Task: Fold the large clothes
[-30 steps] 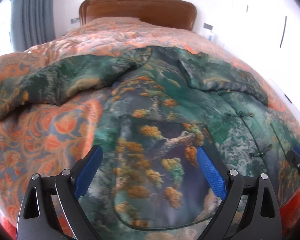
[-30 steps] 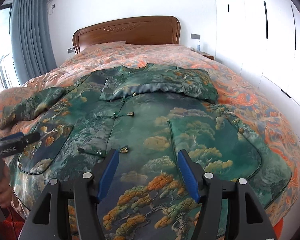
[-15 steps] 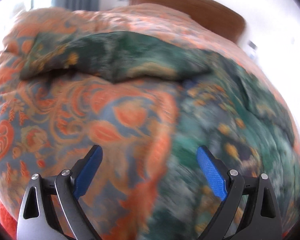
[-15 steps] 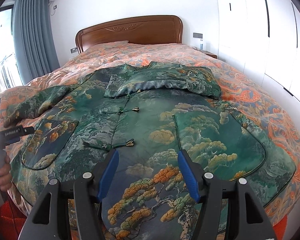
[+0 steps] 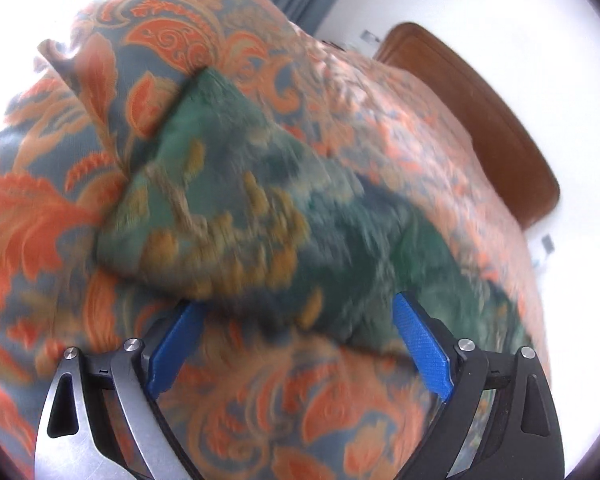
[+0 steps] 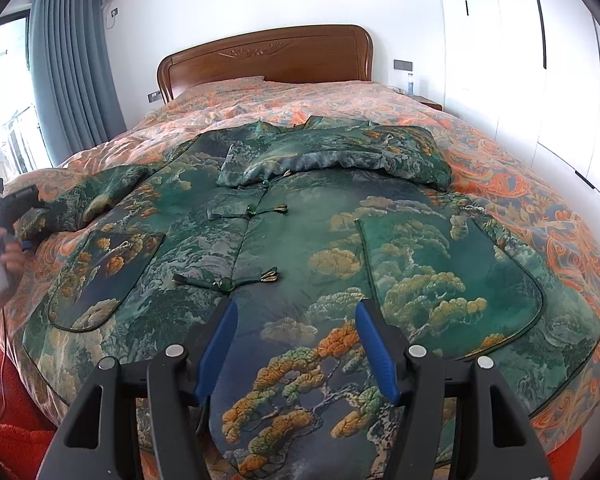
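Observation:
A large green jacket (image 6: 320, 248) with pine-tree print lies front up on the bed. Its right sleeve (image 6: 340, 156) is folded across the chest. Its left sleeve (image 5: 260, 216) stretches out to the left; it also shows in the right wrist view (image 6: 96, 196). My left gripper (image 5: 300, 332) is open just before this sleeve's lower edge, near the cuff, and the view is blurred. It shows at the left edge of the right wrist view (image 6: 16, 200). My right gripper (image 6: 296, 328) is open and empty above the jacket's lower front.
An orange patterned duvet (image 6: 540, 200) covers the bed. A wooden headboard (image 6: 268, 56) stands at the far end. White wardrobes (image 6: 540, 60) line the right wall and a grey curtain (image 6: 72, 64) hangs at the left. Red fabric (image 6: 16, 400) lies below the bed's near left corner.
My left gripper has swung left, from over the jacket's left pocket to the outstretched left sleeve. My right gripper has drawn back slightly and stays open.

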